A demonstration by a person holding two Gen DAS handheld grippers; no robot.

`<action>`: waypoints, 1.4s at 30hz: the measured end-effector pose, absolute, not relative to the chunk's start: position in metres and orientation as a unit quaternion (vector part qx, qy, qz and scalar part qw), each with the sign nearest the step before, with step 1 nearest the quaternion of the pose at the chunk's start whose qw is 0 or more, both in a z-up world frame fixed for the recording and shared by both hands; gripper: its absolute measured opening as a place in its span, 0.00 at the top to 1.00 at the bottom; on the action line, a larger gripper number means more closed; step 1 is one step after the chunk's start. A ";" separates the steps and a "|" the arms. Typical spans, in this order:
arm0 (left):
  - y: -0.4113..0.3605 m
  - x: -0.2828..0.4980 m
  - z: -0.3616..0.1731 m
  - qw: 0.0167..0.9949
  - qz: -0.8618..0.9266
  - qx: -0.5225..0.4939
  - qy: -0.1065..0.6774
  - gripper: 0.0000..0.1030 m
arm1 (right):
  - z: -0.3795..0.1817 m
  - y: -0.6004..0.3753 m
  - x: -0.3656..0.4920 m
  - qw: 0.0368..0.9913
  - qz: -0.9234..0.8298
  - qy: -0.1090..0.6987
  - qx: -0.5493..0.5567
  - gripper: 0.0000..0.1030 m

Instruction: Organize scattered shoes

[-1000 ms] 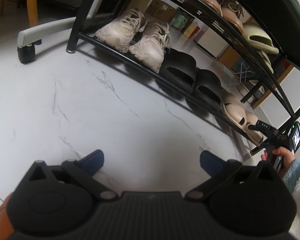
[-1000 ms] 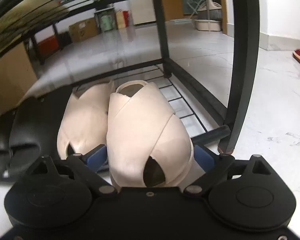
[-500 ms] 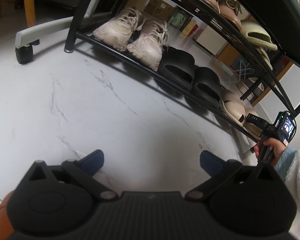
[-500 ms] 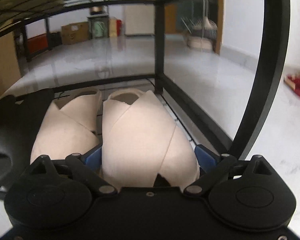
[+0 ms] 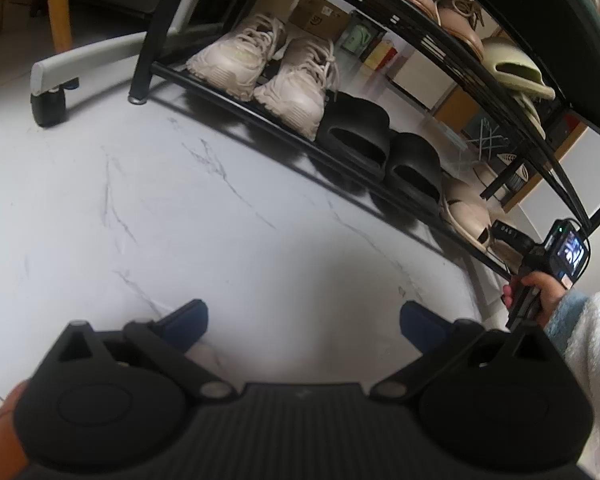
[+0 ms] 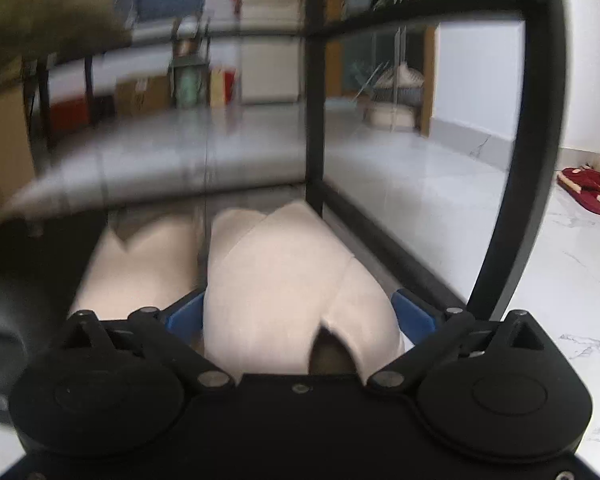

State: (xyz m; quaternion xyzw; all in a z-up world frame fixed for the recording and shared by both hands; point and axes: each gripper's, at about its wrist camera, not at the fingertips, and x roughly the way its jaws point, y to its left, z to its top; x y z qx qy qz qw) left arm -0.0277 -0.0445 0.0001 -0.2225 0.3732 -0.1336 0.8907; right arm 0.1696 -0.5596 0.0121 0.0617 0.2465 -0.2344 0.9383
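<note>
1. The black shoe rack [image 5: 236,98] stands on the pale marble floor [image 5: 148,216]. Along its bottom shelf, from the left end, sit a pair of cream sneakers [image 5: 260,68], a pair of black slides [image 5: 376,148], and at the right end a pair of beige slippers [image 5: 466,210].
2. The shelf above carries brown lace-up shoes [image 5: 440,4] and olive slides [image 5: 508,70].
3. The right tool [image 6: 300,312] is at the right end of the bottom shelf, its blue pads either side of the nearer beige slipper [image 6: 284,288]. The jaws have just been opening; they stand wide, and blur hides whether a pad touches the slipper, which lies on the shelf beside its mate [image 6: 140,264].
4. Against a second ago, the right tool sits lower and closer over the slipper, and the rack's corner post [image 6: 528,168] stands more upright in its view.
5. The left tool [image 5: 303,320] hovers over bare floor, jaws wide with nothing between them; its view is almost unchanged.
6. Only the left wrist view shows the whole rack row, a chair caster [image 5: 48,104] by the rack's left leg, and the person's hand [image 5: 540,286] in a fluffy sleeve [image 5: 592,340] gripping the right tool.
7. Only the right wrist view shows red slippers [image 6: 584,190] lying loose on the floor beyond the rack's right end.
</note>
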 end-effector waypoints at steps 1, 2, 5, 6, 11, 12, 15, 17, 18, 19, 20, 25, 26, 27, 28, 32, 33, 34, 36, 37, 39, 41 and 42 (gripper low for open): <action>-0.045 -0.028 0.000 0.891 -0.134 -0.222 0.373 0.01 | 0.012 -0.561 0.170 0.937 -0.236 0.250 0.060 0.02; -0.045 -0.028 0.000 0.891 -0.134 -0.222 0.373 0.01 | 0.011 -0.561 0.171 0.937 -0.237 0.252 0.059 0.01; -0.045 -0.028 0.000 0.891 -0.134 -0.221 0.373 0.01 | 0.013 -0.564 0.179 0.936 -0.224 0.267 0.045 0.00; -0.045 -0.028 0.000 0.891 -0.135 -0.221 0.374 0.01 | 0.013 -0.566 0.181 0.936 -0.218 0.273 0.043 0.00; -0.046 -0.027 0.000 0.890 -0.135 -0.220 0.375 0.01 | 0.021 -0.553 0.181 0.945 -0.196 0.262 0.003 0.17; -0.046 -0.027 0.000 0.891 -0.135 -0.220 0.374 0.01 | 0.022 -0.550 0.176 0.949 -0.197 0.244 0.011 0.17; -0.045 -0.028 0.000 0.891 -0.135 -0.221 0.374 0.01 | 0.026 -0.543 0.163 0.958 -0.211 0.190 0.035 0.19; -0.046 -0.027 0.000 0.890 -0.135 -0.221 0.374 0.01 | 0.028 -0.541 0.161 0.959 -0.220 0.175 0.038 0.21; -0.046 -0.027 0.000 0.890 -0.135 -0.221 0.374 0.01 | 0.030 -0.540 0.162 0.960 -0.222 0.166 0.039 0.24; -0.046 -0.027 0.000 0.890 -0.136 -0.221 0.375 0.01 | 0.031 -0.539 0.163 0.961 -0.225 0.156 0.039 0.24; -0.046 -0.027 0.000 0.890 -0.136 -0.220 0.375 0.01 | 0.032 -0.540 0.165 0.962 -0.225 0.150 0.035 0.24; -0.047 -0.027 0.000 0.890 -0.135 -0.219 0.376 0.01 | 0.032 -0.541 0.175 0.962 -0.222 0.154 0.023 0.25; -0.047 -0.026 0.000 0.890 -0.135 -0.219 0.376 0.01 | 0.031 -0.540 0.175 0.963 -0.222 0.154 0.018 0.25; -0.047 -0.028 0.000 0.890 -0.136 -0.218 0.376 0.01 | 0.031 -0.539 0.175 0.963 -0.222 0.153 0.012 0.25; -0.047 -0.028 0.000 0.890 -0.136 -0.218 0.376 0.01 | 0.030 -0.538 0.174 0.963 -0.221 0.152 0.002 0.25; -0.047 -0.028 0.000 0.890 -0.136 -0.218 0.376 0.01 | 0.027 -0.534 0.168 0.966 -0.199 0.163 -0.004 0.24; -0.047 -0.028 0.000 0.890 -0.135 -0.218 0.376 0.01 | 0.024 -0.537 0.166 0.965 -0.190 0.180 0.001 0.22; -0.047 -0.029 0.000 0.890 -0.135 -0.218 0.376 0.01 | 0.023 -0.540 0.166 0.964 -0.186 0.191 0.008 0.18; -0.047 -0.029 0.000 0.890 -0.135 -0.219 0.377 0.01 | 0.024 -0.550 0.166 0.960 -0.186 0.209 0.027 0.05; -0.047 -0.029 0.000 0.890 -0.135 -0.219 0.377 0.01 | 0.026 -0.556 0.167 0.957 -0.191 0.217 0.039 0.05; -0.047 -0.029 0.000 0.890 -0.135 -0.219 0.377 0.01 | 0.027 -0.565 0.174 0.952 -0.186 0.237 0.058 0.05; -0.047 -0.029 0.000 0.889 -0.135 -0.219 0.378 0.01 | 0.028 -0.574 0.184 0.945 -0.179 0.263 0.080 0.04; -0.047 -0.029 0.000 0.889 -0.135 -0.219 0.378 0.01 | 0.028 -0.578 0.191 0.940 -0.174 0.276 0.095 0.07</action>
